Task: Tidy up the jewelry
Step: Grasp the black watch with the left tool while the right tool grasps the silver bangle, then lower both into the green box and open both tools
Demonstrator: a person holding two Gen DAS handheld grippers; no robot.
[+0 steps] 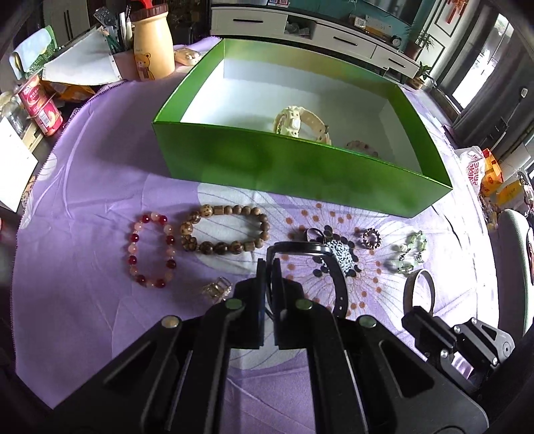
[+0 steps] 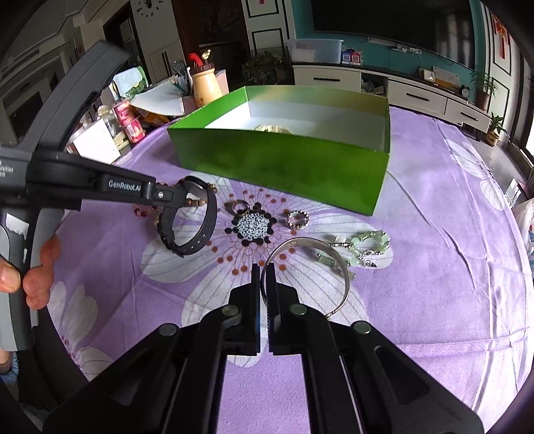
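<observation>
My left gripper (image 1: 269, 263) is shut on a black watch strap (image 1: 335, 270), held above the purple cloth; it also shows in the right wrist view (image 2: 197, 227). My right gripper (image 2: 263, 267) is shut on a silver bangle (image 2: 333, 257), seen too in the left wrist view (image 1: 419, 290). The green box (image 1: 300, 167) stands behind, holding a cream bracelet (image 1: 293, 122) and a bead bracelet (image 1: 362, 147). On the cloth lie a red bead bracelet (image 1: 152, 250), a wooden bead bracelet (image 1: 223, 230), rings (image 1: 371, 237), green jade pieces (image 1: 409, 253) and a gold clip (image 1: 217, 288).
A cream bear jar (image 1: 152, 46), papers (image 1: 80, 66) and red cups (image 1: 41, 106) crowd the table's far left. A plastic bag (image 1: 474, 167) and packages lie at the right edge. A white TV cabinet (image 1: 317, 30) stands behind the table.
</observation>
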